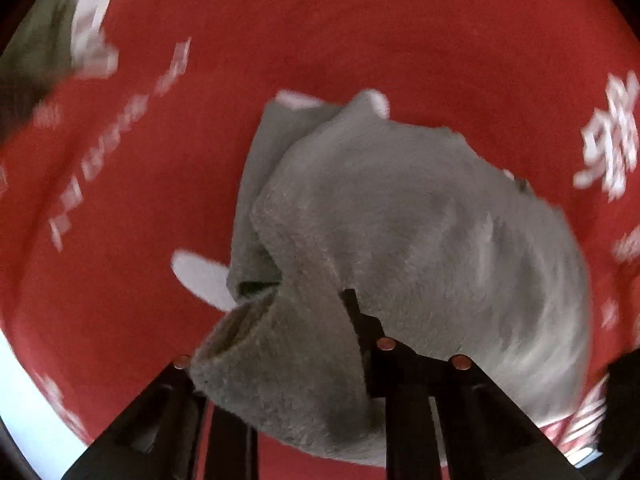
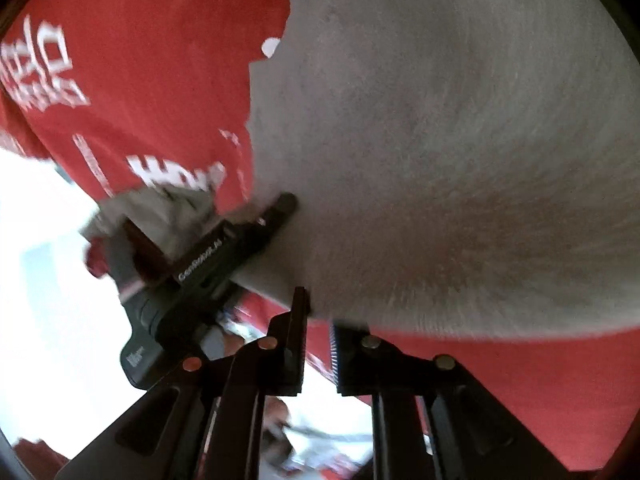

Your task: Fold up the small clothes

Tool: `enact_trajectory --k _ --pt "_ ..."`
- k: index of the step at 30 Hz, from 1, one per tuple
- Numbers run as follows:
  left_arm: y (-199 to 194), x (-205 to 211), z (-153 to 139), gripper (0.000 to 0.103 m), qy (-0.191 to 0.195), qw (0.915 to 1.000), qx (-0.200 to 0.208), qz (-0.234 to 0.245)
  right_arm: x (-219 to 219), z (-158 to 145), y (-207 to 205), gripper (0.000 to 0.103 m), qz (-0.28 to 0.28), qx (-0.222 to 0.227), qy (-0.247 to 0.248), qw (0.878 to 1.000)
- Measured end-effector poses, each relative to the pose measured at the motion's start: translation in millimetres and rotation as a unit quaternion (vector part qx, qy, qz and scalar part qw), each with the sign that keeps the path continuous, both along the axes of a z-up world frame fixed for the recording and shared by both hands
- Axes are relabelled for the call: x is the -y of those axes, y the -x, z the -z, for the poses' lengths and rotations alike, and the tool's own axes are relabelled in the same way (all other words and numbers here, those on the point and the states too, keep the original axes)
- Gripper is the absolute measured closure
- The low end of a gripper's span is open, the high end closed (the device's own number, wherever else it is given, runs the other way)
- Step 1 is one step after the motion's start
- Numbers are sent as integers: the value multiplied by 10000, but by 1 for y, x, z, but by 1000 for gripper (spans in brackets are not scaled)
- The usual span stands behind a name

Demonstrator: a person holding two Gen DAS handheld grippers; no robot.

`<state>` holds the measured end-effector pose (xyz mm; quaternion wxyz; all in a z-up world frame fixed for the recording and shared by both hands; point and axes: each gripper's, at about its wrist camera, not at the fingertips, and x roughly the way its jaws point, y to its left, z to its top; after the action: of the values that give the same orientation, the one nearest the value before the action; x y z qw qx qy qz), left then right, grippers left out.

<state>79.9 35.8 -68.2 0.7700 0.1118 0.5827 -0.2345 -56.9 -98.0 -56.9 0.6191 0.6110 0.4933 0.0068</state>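
A small grey fleece garment (image 1: 420, 216) lies bunched on a red cloth (image 1: 320, 32) with white print. My left gripper (image 1: 316, 332) is shut on the garment's near edge, with fabric draped over its fingers; one black finger (image 1: 360, 320) shows through. In the right wrist view the same grey garment (image 2: 440, 140) fills the upper right. My right gripper (image 2: 320, 312) is shut on its lower edge. The left gripper also shows in the right wrist view (image 2: 276, 208), clamped on the garment's left edge. White trim pieces (image 1: 200, 276) stick out beneath the garment.
The red cloth (image 2: 140, 60) covers the work surface. A bright white area (image 2: 48, 280) lies beyond the cloth's left edge. A dark green item (image 1: 36, 52) sits at the far upper left. The frames are motion-blurred.
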Motion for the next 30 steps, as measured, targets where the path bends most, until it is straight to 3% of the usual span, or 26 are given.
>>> enact_trajectory --k 1,3,4,5,9,12,16,21,23,25,28,30 --pt "7 5 -4 84 -157 9993 274 219 10 -16 -2 79 -256 -68 363 9990" --pt "25 16 -8 84 -529 9905 964 830 25 -38 -8 60 -595 -115 941 9937" --pt "32 19 -8 84 -642 9856 1174 1037 36 -53 -19 38 -814 -156 1272 9884" --pt "42 23 -7 84 -800 9764 1486 1348 43 -61 -31 29 -949 -156 1425 9851" --pt "74 24 -3 84 -1062 9407 2321 2236 57 -73 -112 26 -1866 -212 1629 9686" --pt "83 25 -2 84 -1112 9259 2549 2556 36 -63 -186 23 -2815 -412 1628 9448" --pt "81 29 0 84 -1037 9286 2488 2552 -14 -36 -248 19 -3958 -715 1586 9017" --pt "71 19 5 84 -949 9368 2332 2429 -66 8 -289 17 -4954 -1396 1932 8353" --pt "71 16 6 84 -943 9353 2367 2455 -78 22 -296 17 -5101 -1597 2123 8181" --pt "73 16 7 84 -962 9316 2443 2514 -85 31 -303 17 -5097 -1703 2217 8137" --pt "72 15 7 84 -932 9338 2405 2479 -98 41 -308 17 -5265 -1852 2460 7925" --pt "74 13 5 84 -905 9370 2353 2419 -104 42 -304 41 -5506 -1829 2840 7634"
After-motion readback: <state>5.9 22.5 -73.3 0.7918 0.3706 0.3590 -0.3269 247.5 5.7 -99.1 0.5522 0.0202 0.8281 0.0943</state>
